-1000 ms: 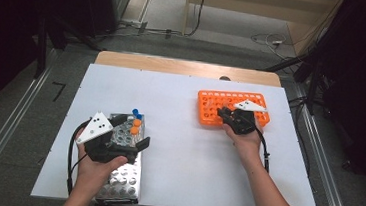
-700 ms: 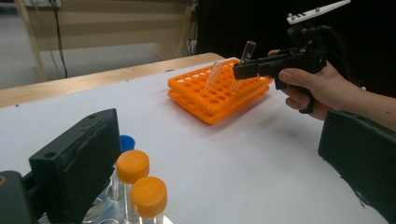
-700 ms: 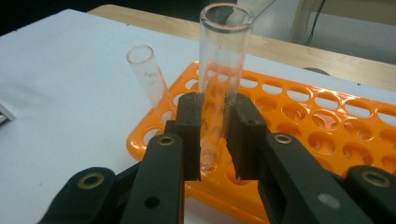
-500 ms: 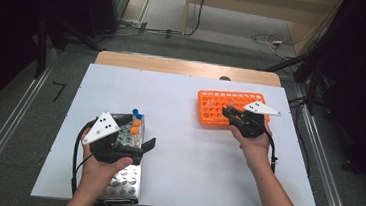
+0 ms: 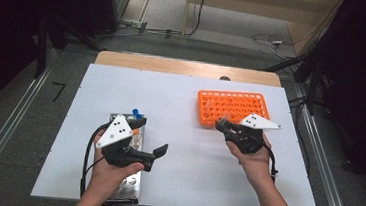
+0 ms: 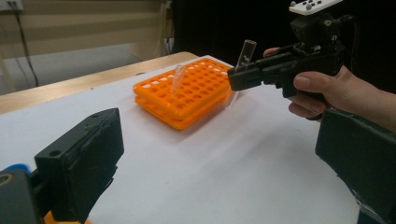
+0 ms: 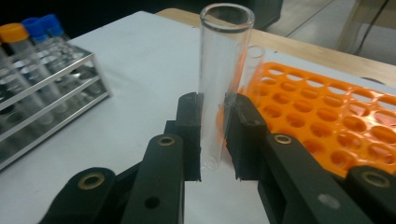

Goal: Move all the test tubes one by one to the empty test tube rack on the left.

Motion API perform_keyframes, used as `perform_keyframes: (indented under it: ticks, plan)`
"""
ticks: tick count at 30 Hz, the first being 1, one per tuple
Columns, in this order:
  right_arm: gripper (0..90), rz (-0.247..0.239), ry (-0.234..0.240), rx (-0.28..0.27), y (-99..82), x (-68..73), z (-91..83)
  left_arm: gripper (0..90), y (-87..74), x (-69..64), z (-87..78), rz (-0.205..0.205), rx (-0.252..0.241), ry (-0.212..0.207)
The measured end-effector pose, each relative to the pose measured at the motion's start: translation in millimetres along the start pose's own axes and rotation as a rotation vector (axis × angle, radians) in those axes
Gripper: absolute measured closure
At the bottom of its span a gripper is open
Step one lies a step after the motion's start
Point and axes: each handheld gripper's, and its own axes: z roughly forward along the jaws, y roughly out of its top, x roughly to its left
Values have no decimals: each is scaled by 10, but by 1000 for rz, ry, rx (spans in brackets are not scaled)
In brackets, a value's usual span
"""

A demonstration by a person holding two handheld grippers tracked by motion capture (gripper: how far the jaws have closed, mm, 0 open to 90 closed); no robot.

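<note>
- The worktop [image 5: 181, 98] has a white surface, and a strip of light wood [image 5: 184, 65] shows along its far edge, at 12 o'clock.
- The floor [image 5: 19, 114] around it is grey and looks like carpet.
- A metal rail [image 5: 2, 142] runs on the floor at 9 o'clock, and a second rail [image 5: 323, 170] runs at 3 o'clock.
- Dark cables [image 5: 152, 30] lie on the floor beyond the far edge, and a thin white cable [image 5: 269, 40] lies near 1 o'clock.
- A pale wooden panel [image 5: 260, 2] stands at the back, at 12 o'clock.
- The left and right sides of the room are black and I cannot tell what is there.
- The light is even and falls brightly on the white surface.
</note>
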Motion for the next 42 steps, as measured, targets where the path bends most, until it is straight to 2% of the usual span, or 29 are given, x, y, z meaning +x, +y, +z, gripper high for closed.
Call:
perform_keyframes:
  ticks: [8,12,17,24,29,36,42]
  plan:
    - [736,-35,77,25,-112,289,-97,43,-16,-113,117,19,33,-85]
    - [736,-38,117,39,-168,418,-120,107,-29,-156,159,28,38,-144]
    - [736,-65,161,52,-172,589,-149,175,-37,-207,202,34,45,-185]
    - [736,-120,217,69,-170,813,-108,294,-56,-265,261,38,48,-211]
    - [736,-140,247,75,-158,938,-91,398,-69,-296,300,46,60,-233]
    - [736,-166,289,81,-136,1068,-93,542,-90,-341,344,66,84,-250]
    - [736,-177,309,85,-118,1114,-102,626,-100,-358,357,71,87,-253]
